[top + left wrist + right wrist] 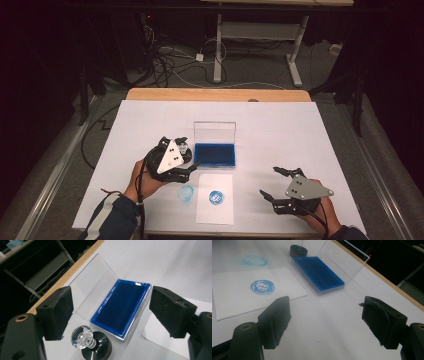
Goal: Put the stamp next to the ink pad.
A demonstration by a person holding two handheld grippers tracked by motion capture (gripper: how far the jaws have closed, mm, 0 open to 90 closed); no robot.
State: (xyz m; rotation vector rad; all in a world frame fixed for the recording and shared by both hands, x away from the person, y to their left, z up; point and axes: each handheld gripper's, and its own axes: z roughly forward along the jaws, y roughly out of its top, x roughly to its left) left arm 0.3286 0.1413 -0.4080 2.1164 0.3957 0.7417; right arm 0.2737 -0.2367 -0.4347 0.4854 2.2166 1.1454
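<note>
Stamp job: print's on the paper, pad not shut yet

Table (280, 130) w/ white cover is the big thing, mostly bare. Ink pad (215, 154) sits mid-table, blue tray exposed, clear lid (214, 132) standing up at the back. Paper (215, 216) lies just in front of it w/ a clean blue round print (216, 198), so I'd say the stamping itself is done. Stray blue ring (186, 193) on the cover just left of the paper, a bit messy. Stamp (95, 346), dark base + clear knob, stands upright right beside the pad's left end. Left gripper (191, 152) hovers over it, jaws wide, holding nothing. Right gripper (272, 182) is well off to the right, also wide & empty. Prob left to do: shut lid, tidy stamp. Nothing blocking afaict.
</note>
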